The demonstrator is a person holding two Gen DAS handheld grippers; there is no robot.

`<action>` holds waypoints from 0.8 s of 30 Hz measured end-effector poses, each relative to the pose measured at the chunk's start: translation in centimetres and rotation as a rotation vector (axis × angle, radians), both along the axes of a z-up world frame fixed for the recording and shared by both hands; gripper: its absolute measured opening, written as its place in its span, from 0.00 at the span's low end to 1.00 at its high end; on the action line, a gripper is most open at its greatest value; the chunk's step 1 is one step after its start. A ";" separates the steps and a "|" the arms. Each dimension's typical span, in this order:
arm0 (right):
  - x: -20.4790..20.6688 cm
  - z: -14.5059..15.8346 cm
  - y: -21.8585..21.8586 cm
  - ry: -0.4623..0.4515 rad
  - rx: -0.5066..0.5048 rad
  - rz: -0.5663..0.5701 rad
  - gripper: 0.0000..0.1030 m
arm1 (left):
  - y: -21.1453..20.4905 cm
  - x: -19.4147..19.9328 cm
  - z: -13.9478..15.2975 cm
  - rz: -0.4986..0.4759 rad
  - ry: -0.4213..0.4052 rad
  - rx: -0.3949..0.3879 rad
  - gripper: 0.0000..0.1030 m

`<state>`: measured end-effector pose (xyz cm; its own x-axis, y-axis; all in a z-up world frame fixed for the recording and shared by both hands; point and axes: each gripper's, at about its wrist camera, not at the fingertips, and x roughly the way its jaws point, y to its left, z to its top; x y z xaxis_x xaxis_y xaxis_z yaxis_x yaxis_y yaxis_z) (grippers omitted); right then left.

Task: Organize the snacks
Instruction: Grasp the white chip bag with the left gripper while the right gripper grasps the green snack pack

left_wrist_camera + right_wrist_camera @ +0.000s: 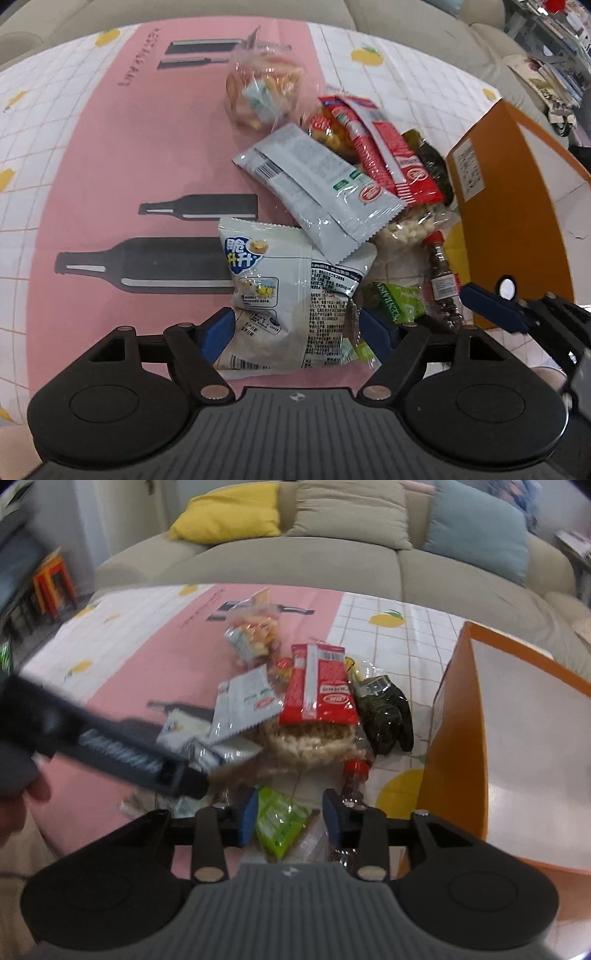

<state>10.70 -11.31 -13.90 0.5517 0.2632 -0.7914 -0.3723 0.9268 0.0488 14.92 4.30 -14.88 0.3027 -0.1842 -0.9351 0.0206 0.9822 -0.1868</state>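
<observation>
A pile of snacks lies on the pink and white tablecloth [110, 147]. My left gripper [295, 328] is open, its blue pads on either side of a white snack bag [280, 295] with blue print. My right gripper [290, 816] is open around a green raisin packet [277, 821], also in the left wrist view [400, 301]. Behind lie a grey-white packet [317, 184], a red wafer pack [384, 155], a clear bag of popped snacks [310, 738], a dark green packet [388, 709], a small red-capped bottle [441, 273] and a clear bag of mixed snacks [262, 92].
An open orange cardboard box [517, 206] with a white inside stands to the right of the pile; it also shows in the right wrist view [454, 746]. A beige sofa [295, 565] with yellow, beige and blue cushions runs behind the table.
</observation>
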 end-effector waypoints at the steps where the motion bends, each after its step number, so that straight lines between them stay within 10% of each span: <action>1: -0.2 -0.2 0.1 -0.003 -0.013 0.018 0.41 | -0.1 0.2 -0.3 0.002 0.002 0.006 0.87; 12: -0.5 -1.6 1.2 0.032 -0.034 0.082 0.53 | 0.1 -0.3 -0.2 -0.014 -0.038 0.110 0.65; 24: 0.2 -4.0 2.8 0.046 -0.081 0.104 0.53 | 0.7 -1.1 -0.6 -0.030 -0.043 0.179 0.71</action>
<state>10.86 -8.47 -17.91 0.4875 0.2516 -0.8361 -0.4658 0.8849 -0.0053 13.78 5.01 -15.46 0.3403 -0.0254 -0.9400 0.0542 0.9985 -0.0074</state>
